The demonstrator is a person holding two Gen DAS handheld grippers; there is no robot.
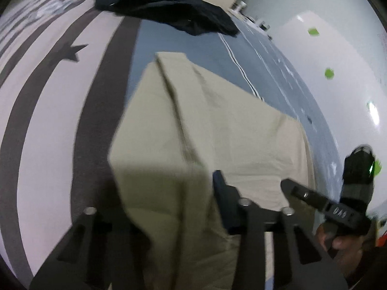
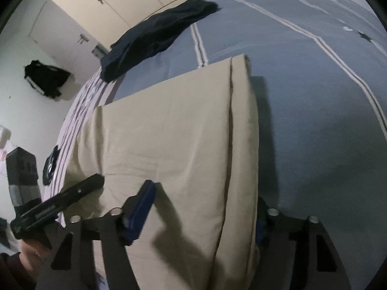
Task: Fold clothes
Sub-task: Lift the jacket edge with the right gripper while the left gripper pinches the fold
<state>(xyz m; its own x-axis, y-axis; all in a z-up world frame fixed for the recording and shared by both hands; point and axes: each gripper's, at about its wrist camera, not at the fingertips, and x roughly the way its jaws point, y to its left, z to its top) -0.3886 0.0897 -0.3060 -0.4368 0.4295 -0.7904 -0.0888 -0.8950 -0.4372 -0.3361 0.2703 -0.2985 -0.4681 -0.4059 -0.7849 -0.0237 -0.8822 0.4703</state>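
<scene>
A beige garment (image 1: 193, 125) lies folded lengthwise on the bed, also in the right wrist view (image 2: 174, 145). My left gripper (image 1: 169, 217) straddles its near end, jaws apart, with cloth draped between them; one finger (image 1: 225, 205) shows, the other is hidden under the fabric. My right gripper (image 2: 200, 207) straddles the same end from the other side, jaws wide, blue-padded finger (image 2: 140, 210) on the cloth. Each gripper shows in the other's view: the right one (image 1: 321, 203), the left one (image 2: 58, 200).
A dark navy garment (image 1: 167, 7) lies crumpled at the far bed edge, also in the right wrist view (image 2: 154, 33). The bedspread is blue-grey (image 2: 314, 96) and pink with dark stripes (image 1: 48, 96). A black bag (image 2: 46, 77) sits on the floor by the wardrobe.
</scene>
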